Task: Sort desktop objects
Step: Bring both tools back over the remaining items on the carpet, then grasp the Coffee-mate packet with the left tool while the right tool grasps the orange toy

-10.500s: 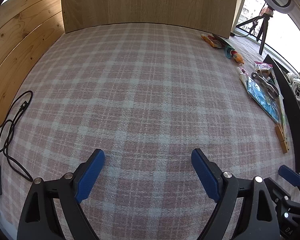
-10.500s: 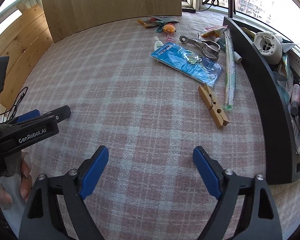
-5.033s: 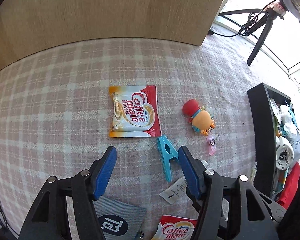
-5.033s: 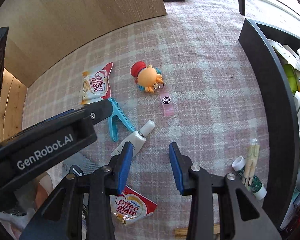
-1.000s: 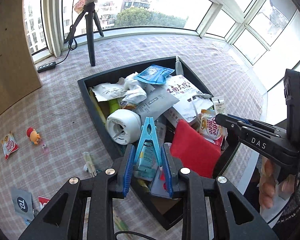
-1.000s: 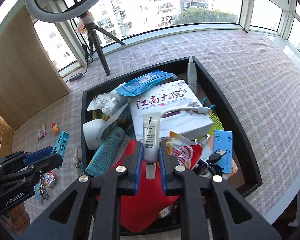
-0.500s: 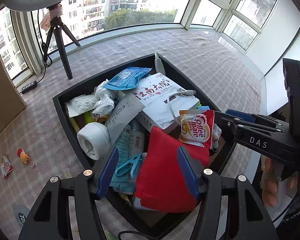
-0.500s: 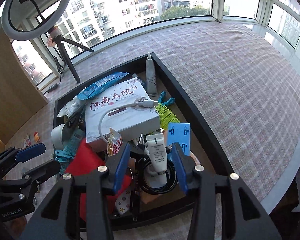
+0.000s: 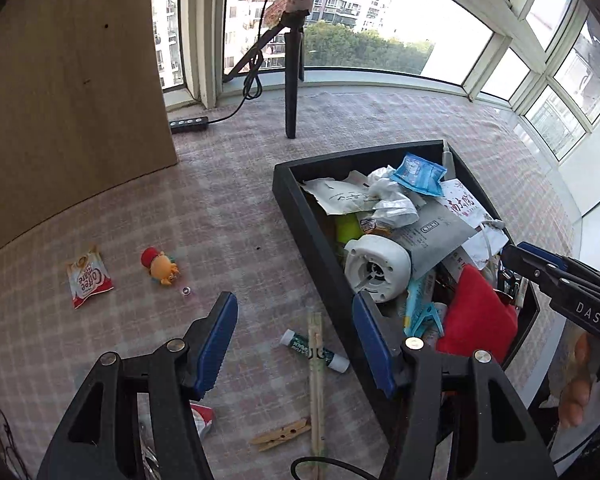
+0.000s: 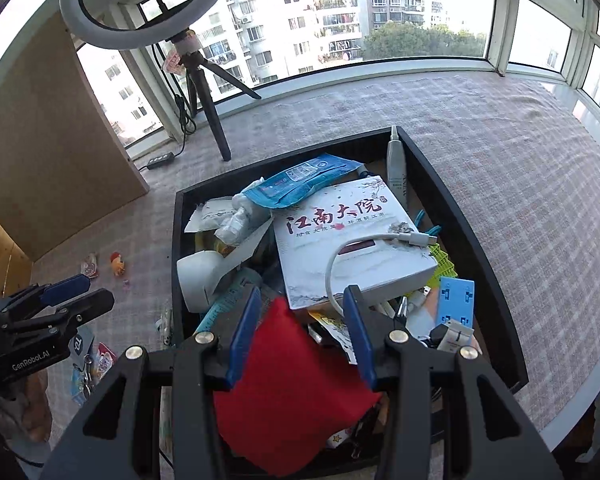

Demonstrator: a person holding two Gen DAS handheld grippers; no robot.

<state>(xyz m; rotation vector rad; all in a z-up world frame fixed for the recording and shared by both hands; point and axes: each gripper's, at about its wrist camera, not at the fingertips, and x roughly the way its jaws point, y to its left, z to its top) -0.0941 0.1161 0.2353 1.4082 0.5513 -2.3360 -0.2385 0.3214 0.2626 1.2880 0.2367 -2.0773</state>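
black plastic, the tray (image 9: 300,216) is already heaped with sorted clutter: a red pouch (image 10: 296,384), a white book (image 10: 352,236), a blue clip (image 9: 424,318); the job looks mostly done; left on the checked cloth (image 9: 228,216) are a sachet (image 9: 87,277), an orange toy (image 9: 161,267), a glue stick (image 9: 315,351), chopsticks (image 9: 315,380) and a wooden peg (image 9: 281,435); the left gripper (image 9: 294,344) and right gripper (image 10: 300,332) both gape wide, holding nothing.
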